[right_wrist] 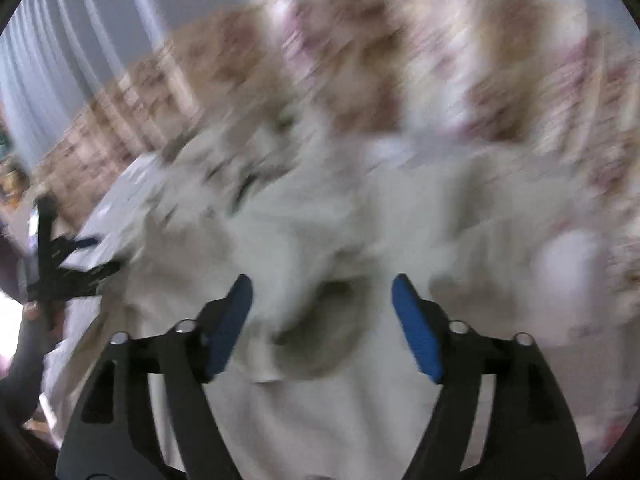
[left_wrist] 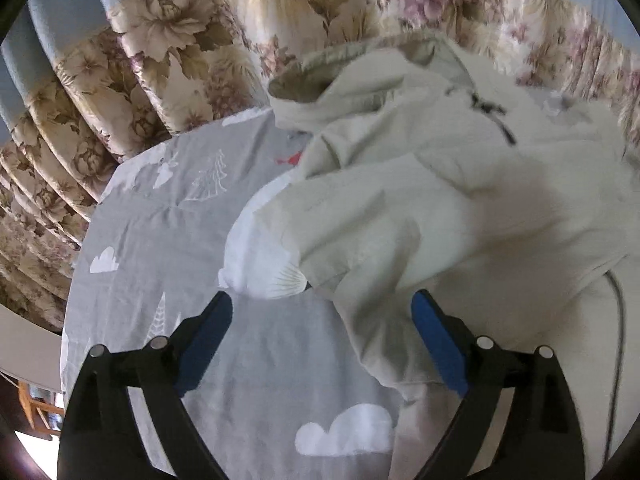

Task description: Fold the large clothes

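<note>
Both the left tool (left_wrist: 322, 320) and right tool (right_wrist: 322, 308) gape, released, over the cream hooded jacket (left_wrist: 440, 200) crumpled on the bed sheet (left_wrist: 160, 240); next, probably, regrasp its edges to flatten it.

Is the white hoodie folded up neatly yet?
Not yet. The hoodie lies rumpled on the grey bedsheet, hood bunched up and one sleeve sticking out.

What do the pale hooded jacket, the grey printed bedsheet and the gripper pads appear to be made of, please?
Hooded jacket: a thin woven fabric, matte off-white, judging by its soft creases, perhaps cotton or nylon. Bedsheet: smooth matte woven cloth, probably cotton, with printed white clouds and trees. Left gripper pads: matte blue, likely rubber or foam, on black plastic fingers.
</note>
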The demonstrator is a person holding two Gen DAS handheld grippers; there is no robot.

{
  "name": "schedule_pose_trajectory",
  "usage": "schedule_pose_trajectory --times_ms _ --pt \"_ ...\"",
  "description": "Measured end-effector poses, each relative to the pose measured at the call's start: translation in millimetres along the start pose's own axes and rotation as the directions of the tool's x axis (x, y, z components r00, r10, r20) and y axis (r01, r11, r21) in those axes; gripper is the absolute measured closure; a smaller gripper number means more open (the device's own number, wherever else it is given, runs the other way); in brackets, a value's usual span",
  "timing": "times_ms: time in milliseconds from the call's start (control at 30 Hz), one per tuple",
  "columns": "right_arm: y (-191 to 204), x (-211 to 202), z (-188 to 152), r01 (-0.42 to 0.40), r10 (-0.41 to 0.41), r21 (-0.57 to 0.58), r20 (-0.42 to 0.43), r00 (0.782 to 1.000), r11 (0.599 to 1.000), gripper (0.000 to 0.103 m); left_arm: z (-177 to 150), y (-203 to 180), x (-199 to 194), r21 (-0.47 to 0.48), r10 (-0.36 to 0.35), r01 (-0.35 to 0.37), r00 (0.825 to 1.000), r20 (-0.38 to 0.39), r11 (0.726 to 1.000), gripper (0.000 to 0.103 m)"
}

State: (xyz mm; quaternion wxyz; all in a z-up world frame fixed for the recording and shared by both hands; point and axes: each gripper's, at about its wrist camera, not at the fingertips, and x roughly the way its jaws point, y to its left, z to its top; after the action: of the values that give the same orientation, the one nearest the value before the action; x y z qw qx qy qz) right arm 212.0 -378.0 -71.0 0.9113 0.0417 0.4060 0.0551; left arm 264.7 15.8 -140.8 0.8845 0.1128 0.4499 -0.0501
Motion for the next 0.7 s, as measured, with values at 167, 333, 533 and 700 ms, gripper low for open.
schedule_pose_trajectory --times_ms 167,333,533,700 --pt "-88.8 -2.5 10.9 0.258 -0.265 0.105 0.058 0.963 0.96 0.006 16.0 16.4 -32.1 -0.095 0.04 -0.026 0.989 0.141 0.995 0.004" --pt "-164.6 45.5 9.1 0.196 -0.201 0.278 -0.011 0.98 0.94 0.01 34.2 24.3 -35.5 -0.122 0.139 -0.118 0.974 0.181 0.986 0.003" --pt "-185.9 105.6 16.9 0.143 -0.127 0.32 -0.07 0.989 0.936 0.022 44.2 33.2 -22.1 -0.179 0.098 -0.072 0.986 0.137 0.981 0.003" --pt "-174.2 131.4 24.7 0.109 -0.092 0.284 -0.073 0.993 0.953 0.04 50.4 29.5 -19.6 -0.191 0.07 -0.046 0.99 0.124 0.981 0.003"
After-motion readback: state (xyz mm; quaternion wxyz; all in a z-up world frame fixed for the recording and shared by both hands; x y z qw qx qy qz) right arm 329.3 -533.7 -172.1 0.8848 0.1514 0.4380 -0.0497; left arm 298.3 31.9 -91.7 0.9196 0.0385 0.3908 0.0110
